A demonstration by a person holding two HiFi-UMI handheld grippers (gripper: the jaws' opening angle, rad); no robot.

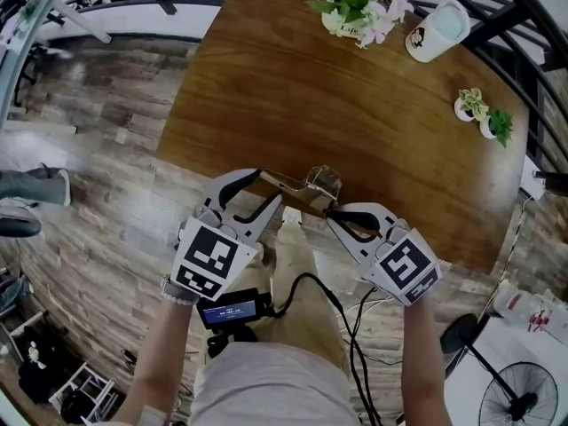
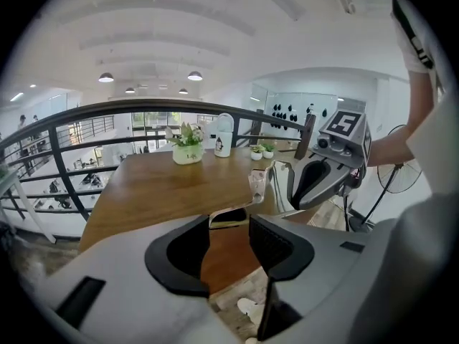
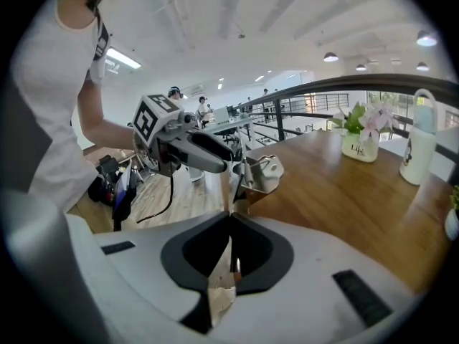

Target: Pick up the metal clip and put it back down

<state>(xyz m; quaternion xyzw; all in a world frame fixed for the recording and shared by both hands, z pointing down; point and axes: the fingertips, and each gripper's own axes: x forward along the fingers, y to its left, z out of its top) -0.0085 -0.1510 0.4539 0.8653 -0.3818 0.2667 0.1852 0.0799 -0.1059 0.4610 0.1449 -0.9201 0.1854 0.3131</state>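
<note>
Two grippers shared one metal clip [image 1: 315, 185]: left gripper [image 1: 268, 185] clamped wide handle between parted jaws, right gripper [image 1: 333, 213] pinched thin handle. Clip was at near edge of one table [image 1: 293, 87]. Far: one flower pot [image 1: 355, 11], one white cup [image 1: 437, 29], two small plant pots [image 1: 484, 115].

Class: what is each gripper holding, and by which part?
Both hold the metal clip: left gripper on one handle's end, right gripper shut on the other handle.

1. The silver metal clip [image 1: 309, 185] is bare sheet metal, glossy and bright.
2. The brown round-cornered wooden table [image 1: 355, 114] is smooth, with a satin sheen and visible grain.
3. The grey left gripper [image 1: 269, 187] and grey right gripper [image 1: 330, 213] have matt plastic shells.
4. The pale plank floor [image 1: 106, 149] looks like wood, dull and streaky.
</note>
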